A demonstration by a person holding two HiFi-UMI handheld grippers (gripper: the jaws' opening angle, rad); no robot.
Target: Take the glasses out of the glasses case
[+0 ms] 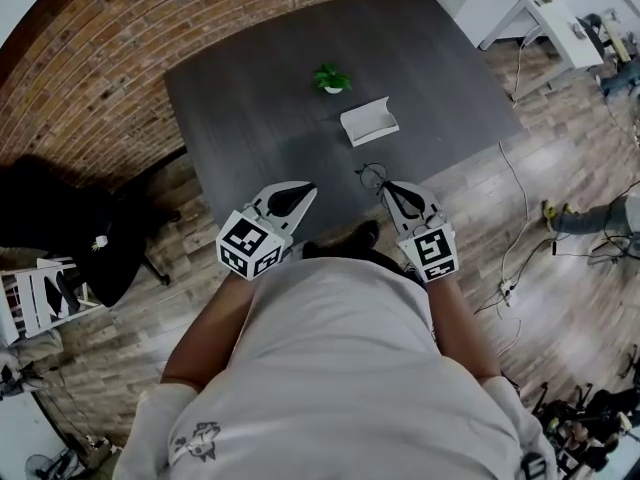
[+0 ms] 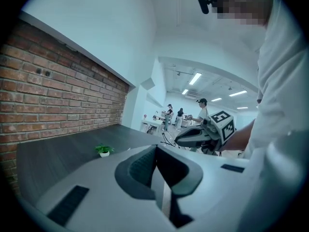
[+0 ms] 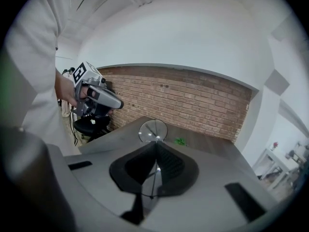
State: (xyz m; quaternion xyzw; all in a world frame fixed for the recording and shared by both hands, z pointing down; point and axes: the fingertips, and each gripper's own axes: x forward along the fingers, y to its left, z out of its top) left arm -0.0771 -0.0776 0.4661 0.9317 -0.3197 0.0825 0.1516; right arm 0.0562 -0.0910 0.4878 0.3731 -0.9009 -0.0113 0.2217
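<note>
Right tongs [image 3: 155, 145] on half-hidden glasses [image 3: 153, 131]

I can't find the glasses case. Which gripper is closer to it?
Right. The right gripper, pinching the glasses, is on the near side of the glasses case; the left gripper is farther, off to its left.

table [image 1: 260, 98]: showing dark grey, faint wood grain
brick wall [image 1: 120, 48]: showing red-brown bricks, pale mortar lines
glasses case [image 1: 369, 121]: showing white
glasses [image 1: 372, 175]: showing thin dark frame, clear lenses
plant [image 1: 331, 78]: showing green leaves, white pot
left gripper [image 1: 308, 190]: showing pale grey shell, black pads, black-and-white square markers
right gripper [image 1: 386, 187]: showing the same colours
floor [image 1: 560, 298]: showing grey-brown planks
</note>
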